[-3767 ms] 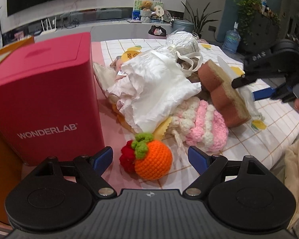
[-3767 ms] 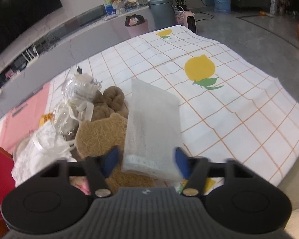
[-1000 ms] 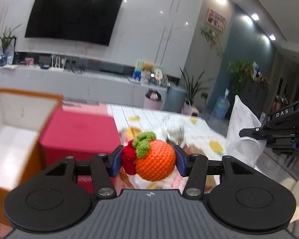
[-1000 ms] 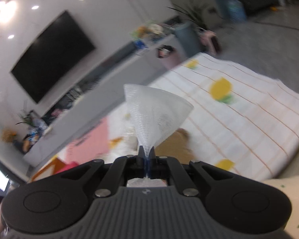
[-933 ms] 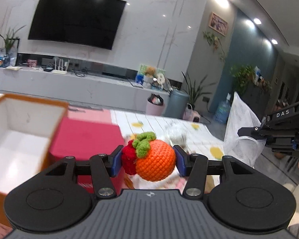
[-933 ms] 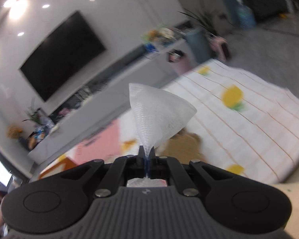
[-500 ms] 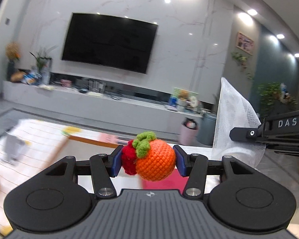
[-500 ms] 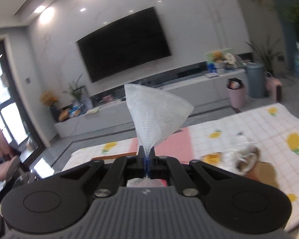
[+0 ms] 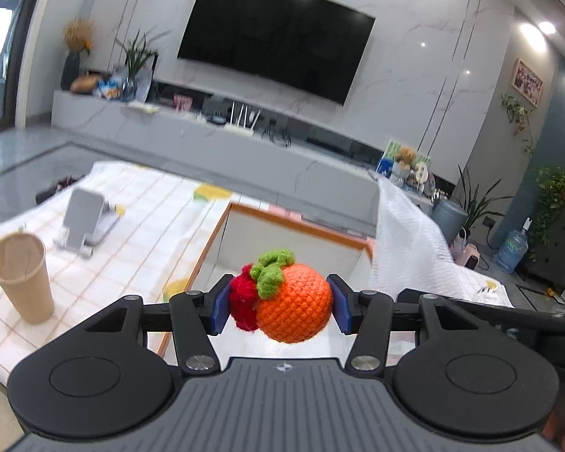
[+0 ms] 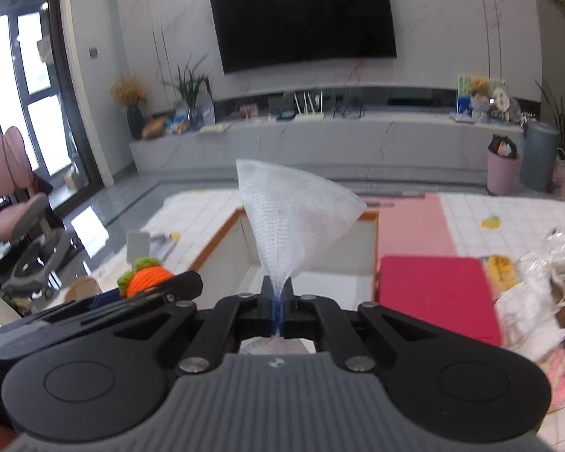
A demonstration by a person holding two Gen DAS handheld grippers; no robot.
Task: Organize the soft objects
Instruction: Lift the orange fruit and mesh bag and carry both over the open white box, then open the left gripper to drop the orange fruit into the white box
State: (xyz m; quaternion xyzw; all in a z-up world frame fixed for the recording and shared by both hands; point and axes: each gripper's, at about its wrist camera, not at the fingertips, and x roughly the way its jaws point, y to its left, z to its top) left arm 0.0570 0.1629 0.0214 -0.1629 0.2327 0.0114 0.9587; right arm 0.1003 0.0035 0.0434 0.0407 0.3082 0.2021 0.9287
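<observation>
Left gripper (image 9: pixel 278 307) clamps the crochet orange (image 9: pixel 293 307), right gripper (image 10: pixel 280 314) pinches the white mesh sheet (image 10: pixel 293 218) (fanning upward), and the open box (image 9: pixel 282 241) lies just ahead below both.

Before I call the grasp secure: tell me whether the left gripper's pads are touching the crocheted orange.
Touching. The left wrist view shows both blue pads of the left gripper pressed against the crocheted orange, one on each side, with no gap visible.
</observation>
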